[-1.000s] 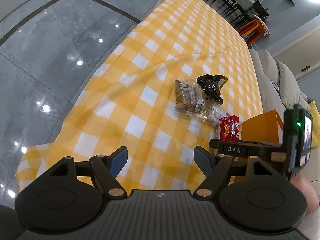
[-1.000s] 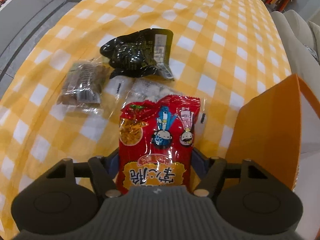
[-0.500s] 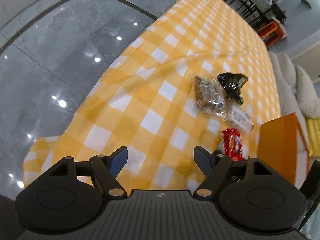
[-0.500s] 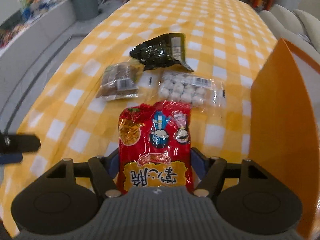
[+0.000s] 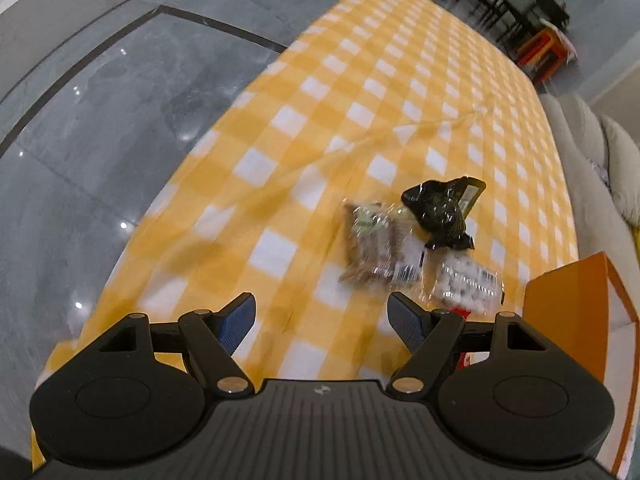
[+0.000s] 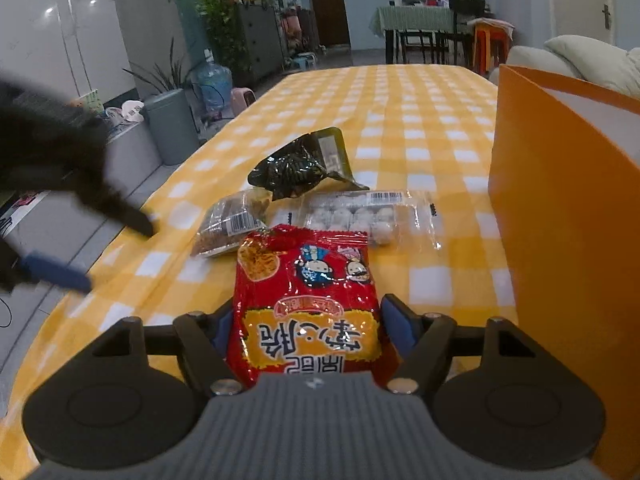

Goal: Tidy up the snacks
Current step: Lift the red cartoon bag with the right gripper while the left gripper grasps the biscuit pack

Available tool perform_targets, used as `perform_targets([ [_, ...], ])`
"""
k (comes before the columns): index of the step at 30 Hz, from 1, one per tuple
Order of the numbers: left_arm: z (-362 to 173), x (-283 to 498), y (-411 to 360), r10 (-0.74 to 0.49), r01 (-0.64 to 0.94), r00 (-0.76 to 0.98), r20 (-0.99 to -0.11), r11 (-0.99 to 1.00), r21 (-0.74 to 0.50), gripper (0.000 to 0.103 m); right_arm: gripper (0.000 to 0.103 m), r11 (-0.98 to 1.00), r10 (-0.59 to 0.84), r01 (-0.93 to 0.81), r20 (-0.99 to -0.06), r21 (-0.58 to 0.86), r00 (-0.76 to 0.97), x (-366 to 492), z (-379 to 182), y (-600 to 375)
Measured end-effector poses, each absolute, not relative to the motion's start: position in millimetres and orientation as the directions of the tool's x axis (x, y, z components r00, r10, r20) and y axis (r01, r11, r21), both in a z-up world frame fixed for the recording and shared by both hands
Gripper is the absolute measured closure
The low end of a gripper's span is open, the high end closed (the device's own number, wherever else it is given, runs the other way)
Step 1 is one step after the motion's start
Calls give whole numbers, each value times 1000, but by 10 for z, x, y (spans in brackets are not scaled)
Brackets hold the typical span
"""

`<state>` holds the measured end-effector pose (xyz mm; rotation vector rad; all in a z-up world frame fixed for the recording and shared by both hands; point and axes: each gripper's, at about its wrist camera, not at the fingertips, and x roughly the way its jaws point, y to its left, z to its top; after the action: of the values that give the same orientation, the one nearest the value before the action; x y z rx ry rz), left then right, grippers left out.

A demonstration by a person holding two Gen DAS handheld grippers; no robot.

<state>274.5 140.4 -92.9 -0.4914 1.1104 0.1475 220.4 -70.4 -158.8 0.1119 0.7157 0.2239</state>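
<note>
— Since a second ago the left gripper has swung toward the packets, so the box now shows large at its right, and the right gripper has levelled out, so the room beyond the surface has come into sight.

— How far along is the sorting?

— Barely started, by my reading. Going left to right on the checked cloth: a brown packet, a black packet behind it, then a clear packet of white balls, all three lying loose. The orange box stands at the far right, near them, and I can't see anything inside it from either view.

— And the red packet?

— It sits between the right jaws, its printed end toward the camera, its top edge reaching out toward the clear packet. Those jaws are opening just now; the left pad is hidden behind the packet's edge and the right pad shows a thin gap, so I judge the grip is off or nearly off.

— So it's being let go short of the box?

— It looks so; the box is just to its right, not under it.

— The left jaws?

— Wide apart, nothing between them, hanging over bare cloth just short of the brown packet.
</note>
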Motion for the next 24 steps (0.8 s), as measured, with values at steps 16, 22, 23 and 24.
perform_targets([
  [16, -1235, 3449, 1002, -90, -307, 390, -916, 925, -222, 11, 27, 974, 208, -217, -619, 62, 757, 2090, -1671, -602],
  [22, -1239, 3417, 877, -5, -259, 392, -920, 959, -115, 40, 27, 974, 207, -217, -620, 60, 757, 2078, -1675, -591],
  [23, -1231, 3395, 884, -5, -258, 393, -920, 959, -115, 45, 27, 974, 208, -217, -620, 61, 757, 2076, -1675, -592],
  [24, -1225, 3354, 919, -11, -263, 398, -917, 957, -125, 51, 27, 974, 207, -217, -620, 59, 757, 2075, -1676, -589],
])
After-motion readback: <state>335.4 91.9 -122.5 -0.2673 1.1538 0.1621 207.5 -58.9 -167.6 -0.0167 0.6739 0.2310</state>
